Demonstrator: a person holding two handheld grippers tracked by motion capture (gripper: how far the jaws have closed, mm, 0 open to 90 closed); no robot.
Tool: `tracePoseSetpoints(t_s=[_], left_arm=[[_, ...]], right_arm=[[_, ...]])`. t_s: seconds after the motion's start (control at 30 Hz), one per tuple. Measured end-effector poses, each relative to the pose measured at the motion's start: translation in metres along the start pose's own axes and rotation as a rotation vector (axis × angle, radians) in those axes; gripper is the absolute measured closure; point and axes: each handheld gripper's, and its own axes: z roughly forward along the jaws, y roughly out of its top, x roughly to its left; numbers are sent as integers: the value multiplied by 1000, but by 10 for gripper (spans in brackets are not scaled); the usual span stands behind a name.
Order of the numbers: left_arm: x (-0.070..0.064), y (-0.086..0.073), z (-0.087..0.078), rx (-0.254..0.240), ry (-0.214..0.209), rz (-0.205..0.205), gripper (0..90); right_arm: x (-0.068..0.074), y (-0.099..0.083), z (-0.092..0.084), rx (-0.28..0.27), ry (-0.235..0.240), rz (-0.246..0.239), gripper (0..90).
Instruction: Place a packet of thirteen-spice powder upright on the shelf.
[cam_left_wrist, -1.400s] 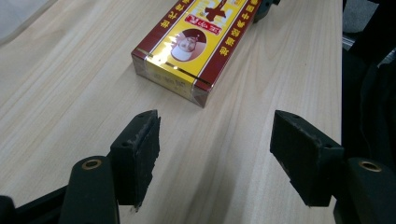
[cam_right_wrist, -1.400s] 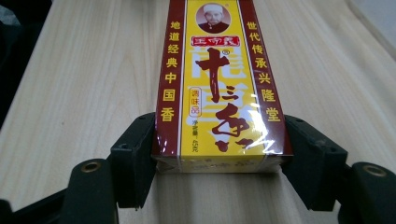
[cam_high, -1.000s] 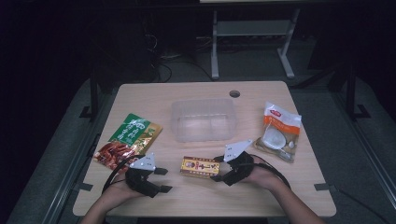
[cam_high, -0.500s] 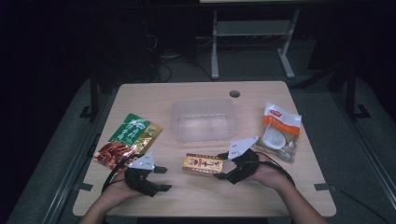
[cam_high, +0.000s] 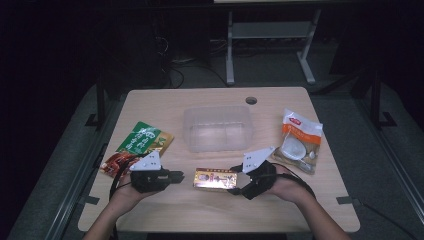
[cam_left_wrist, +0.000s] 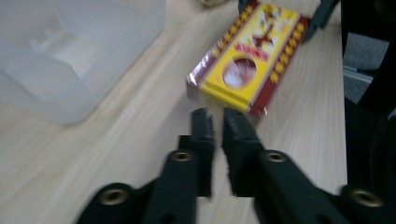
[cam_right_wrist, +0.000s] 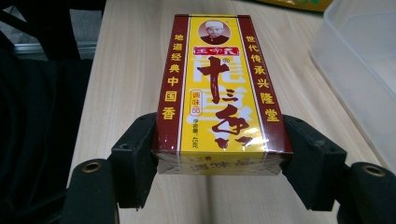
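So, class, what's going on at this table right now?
A person holds a gripper in each hand. The right gripper is clamped on one end of a yellow-and-red rectangular seasoning box. The left gripper, whose jaws have just been closing, is shut on nothing, just short of the box. A clear plastic tub waits behind.

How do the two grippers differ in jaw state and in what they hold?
The left gripper has just closed its jaws on nothing; the right gripper is clamped on the yellow box. The left points at the box from short of it; the right grips its end. Both are black and hand-held.
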Motion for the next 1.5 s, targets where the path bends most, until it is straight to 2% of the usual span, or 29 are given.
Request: tracePoseSetpoints(t_s=[0.03, 0.1, 0.27, 0.33, 0.37, 0.6, 0.63, 0.8, 0.83, 0.97, 1.0, 1.03, 1.1, 1.2, 1.3, 1.37, 1.4, 1.5], left_arm=[[1, 5, 4, 0, -3, 5, 897], [1, 8, 9, 2, -16, 3, 897], [-4, 9, 24, 30, -30, 11, 897], [-4, 9, 25, 37, -31, 10, 897], [-3, 7, 27, 36, -35, -5, 897], [-1, 5, 30, 46, -47, -19, 897], [-1, 5, 31, 45, -47, -22, 897], [-2, 5, 33, 51, -49, -23, 897], [-2, 5, 34, 53, -50, -27, 897], [-2, 4, 37, 59, -57, -30, 897], [-2, 4, 37, 59, -57, -30, 897], [-3, 4, 39, 59, -61, -33, 897], [-3, 4, 41, 56, -68, -36, 897], [-4, 5, 44, 49, -81, -44, 897], [-8, 8, 52, 43, -98, -42, 897], [-8, 9, 55, 51, -103, -32, 897], [-8, 9, 55, 51, -103, -32, 897], [-10, 9, 59, 56, -112, -33, 897]], right_arm=[[1, 2, 1, 3, 4, -16, 326], [2, 3, 1, 2, 9, -17, 325], [5, 7, 3, -3, 20, -12, 325], [4, 8, 2, -2, 21, -26, 326], [5, 8, 3, 4, 17, -32, 326], [6, 11, 0, -5, 12, -36, 326], [8, 12, -1, -9, 16, -14, 326], [7, 13, -4, -32, 8, -31, 326], [8, 14, -5, -37, 13, -9, 326], [8, 16, -7, -66, 16, -3, 326], [8, 16, -7, -66, 16, -3, 326], [6, 16, -8, -72, 12, -27, 326], [9, 18, -9, -82, 15, -2, 326], [8, 20, -10, -86, 15, -12, 326], [10, 22, -9, -91, 25, -1, 327], [9, 23, -9, -97, 21, -20, 327], [10, 24, -9, -102, 27, 4, 327], [9, 24, -10, -114, 37, 11, 327]])
